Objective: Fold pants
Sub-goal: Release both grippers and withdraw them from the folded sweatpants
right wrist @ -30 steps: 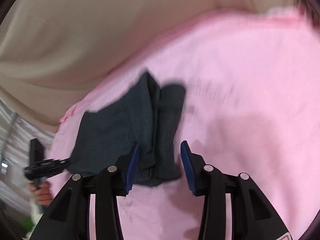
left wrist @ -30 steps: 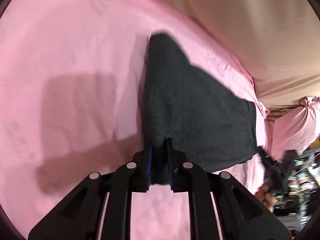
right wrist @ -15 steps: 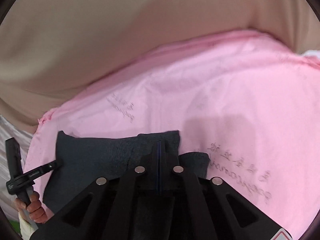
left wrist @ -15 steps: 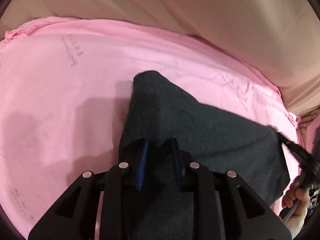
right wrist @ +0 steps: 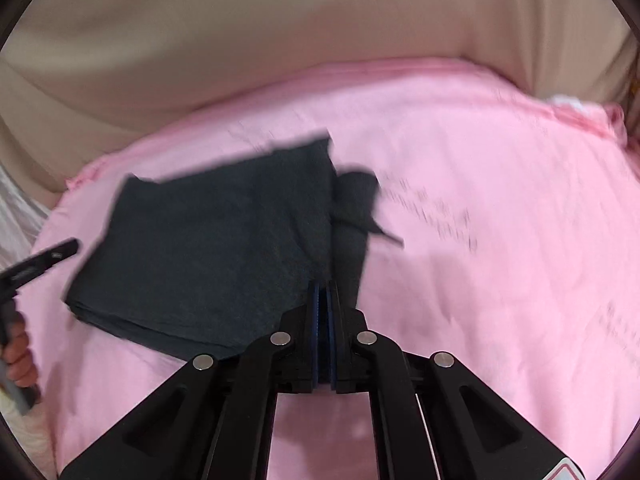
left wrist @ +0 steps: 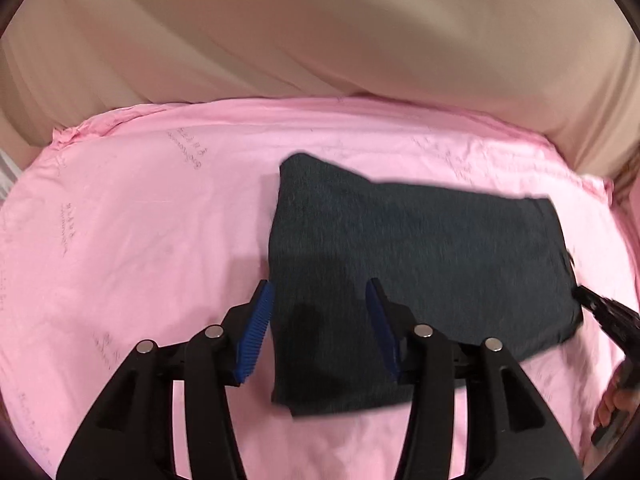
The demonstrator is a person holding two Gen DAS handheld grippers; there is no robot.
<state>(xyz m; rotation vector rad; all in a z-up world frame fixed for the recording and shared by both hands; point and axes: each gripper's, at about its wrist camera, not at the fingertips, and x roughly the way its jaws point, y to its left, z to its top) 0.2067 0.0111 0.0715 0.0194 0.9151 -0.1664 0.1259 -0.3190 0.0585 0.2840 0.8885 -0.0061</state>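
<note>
Pants: the dark pants (left wrist: pixel 420 264) lie on the pink sheet (left wrist: pixel 140 240), already doubled into a compact, roughly rectangular packet with stacked layers along the near edge.
Left gripper: the left gripper (left wrist: pixel 320 320) has its jaws opening, and its blue pads stand apart over the near left corner of the packet; the cloth lies beneath and between them but they do not press it.
Right gripper: the right gripper (right wrist: pixel 322 292) has its pads pressed together at the packet's right edge; whether cloth is caught between them I cannot tell.
Done: the main folds look made and the bundle lies mostly flat.
Left: a loose strip (right wrist: pixel 356 208) sticks out on the right side in the right wrist view, so I judge some tucking or a last fold remains.
Hard to see: both views are blurred; the layer count is unclear.
Cut off: the person's hands appear only at the frame edges, and a beige cloth (left wrist: pixel 320 32) hides everything beyond the sheet.
</note>
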